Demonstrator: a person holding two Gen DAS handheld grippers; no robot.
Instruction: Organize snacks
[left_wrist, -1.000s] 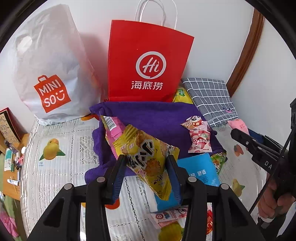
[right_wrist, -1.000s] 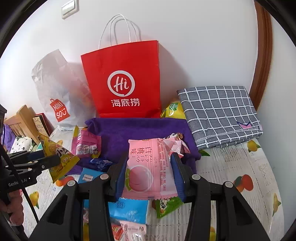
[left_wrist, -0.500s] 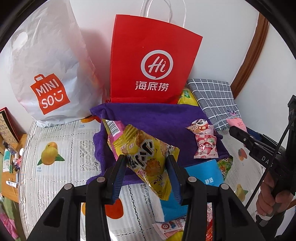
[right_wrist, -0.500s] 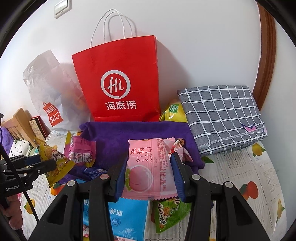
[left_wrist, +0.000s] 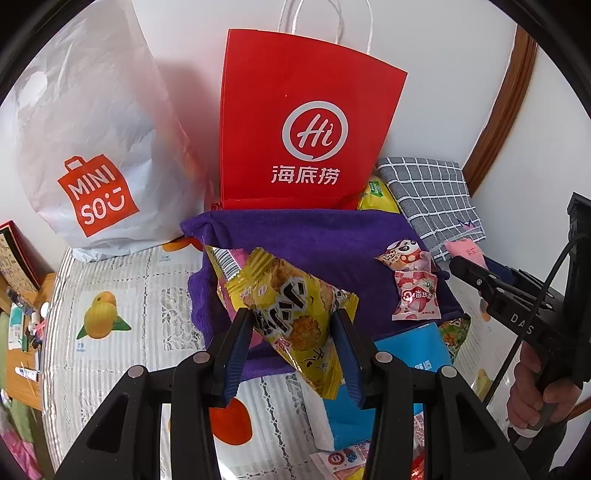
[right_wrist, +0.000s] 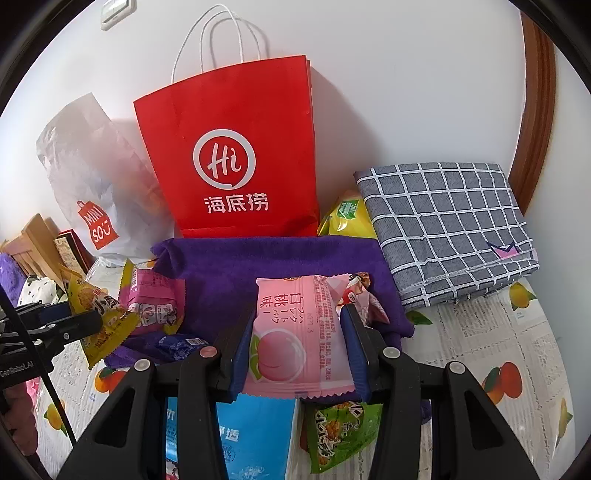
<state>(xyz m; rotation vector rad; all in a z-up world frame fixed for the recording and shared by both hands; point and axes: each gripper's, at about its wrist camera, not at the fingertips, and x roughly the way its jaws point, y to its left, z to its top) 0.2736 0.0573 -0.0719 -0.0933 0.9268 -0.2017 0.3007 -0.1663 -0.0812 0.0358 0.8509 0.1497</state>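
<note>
You're holding yellow snack pkt (left_wrist: 291, 317) tilted, clamped btwn left gripper (left_wrist: 295, 347) fingers, above purple cloth edge. You're gripping pink peach pkt (right_wrist: 295, 336) flat in right gripper (right_wrist: 301, 347). Two small pink pkts (left_wrist: 412, 284) are lying on cloth.

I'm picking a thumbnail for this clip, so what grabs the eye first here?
The tall red paper bag with its white Hi logo stands against the wall behind the purple towel. Next come the held snacks: the left gripper pinches a yellow snack packet, and the right gripper pinches a pink peach-print packet.
</note>
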